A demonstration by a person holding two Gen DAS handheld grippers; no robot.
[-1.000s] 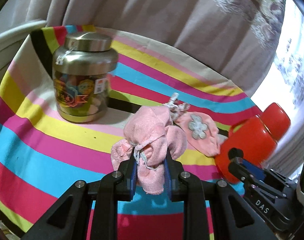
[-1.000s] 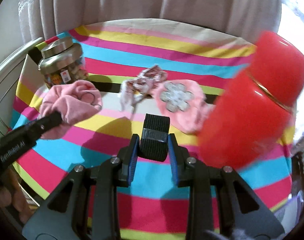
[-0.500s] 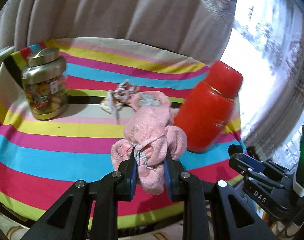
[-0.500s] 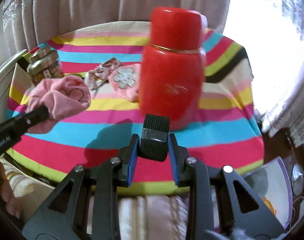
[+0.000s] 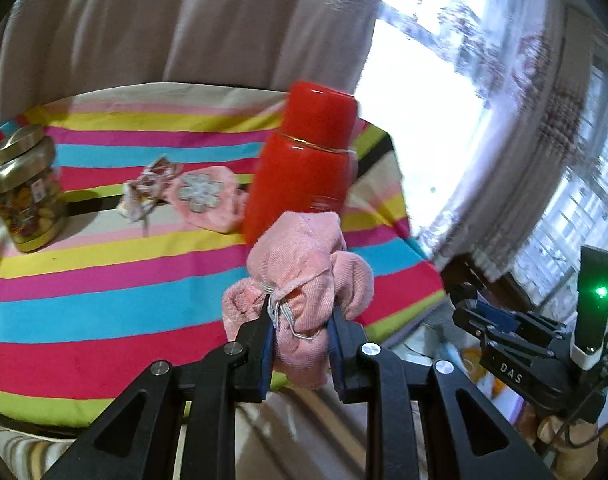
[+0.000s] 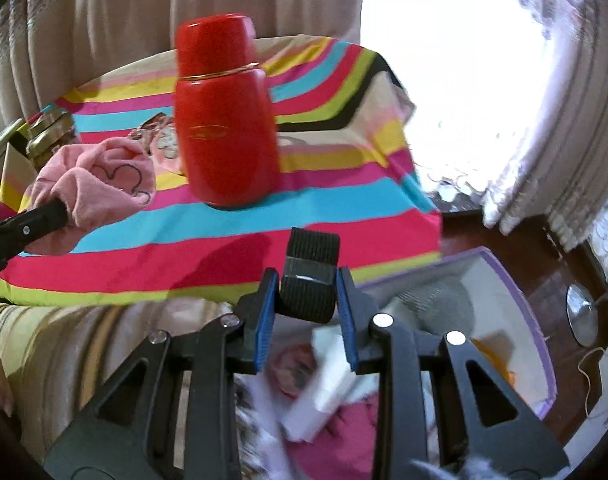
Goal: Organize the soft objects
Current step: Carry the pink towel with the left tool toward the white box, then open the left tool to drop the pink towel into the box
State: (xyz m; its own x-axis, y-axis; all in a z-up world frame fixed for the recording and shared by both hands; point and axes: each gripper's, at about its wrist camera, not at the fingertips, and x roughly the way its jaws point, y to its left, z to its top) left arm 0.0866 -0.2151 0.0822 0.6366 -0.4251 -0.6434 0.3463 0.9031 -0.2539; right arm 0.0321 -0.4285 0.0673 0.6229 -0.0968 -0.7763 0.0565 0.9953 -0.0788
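Note:
My left gripper [image 5: 300,320] is shut on a bunched pink cloth [image 5: 304,268] and holds it in the air over the front edge of the striped table [image 5: 104,304]; the cloth also shows in the right wrist view [image 6: 100,184]. My right gripper [image 6: 308,300] is shut on a black ribbed fabric piece [image 6: 310,276] above a purple-rimmed white box [image 6: 520,320] with soft items inside. A pink flower cloth [image 5: 204,196] and a patterned scrap [image 5: 148,188] lie on the table.
A red flask [image 5: 308,160] stands on the table near its right edge, also in the right wrist view [image 6: 224,120]. A metal-lidded jar [image 5: 24,192] stands at the left. Curtains hang behind. A dark wooden floor [image 6: 524,248] lies right of the table.
Both grippers have pulled back from the table toward its front right edge, each still holding its item. The box below the table has come into the right wrist view.

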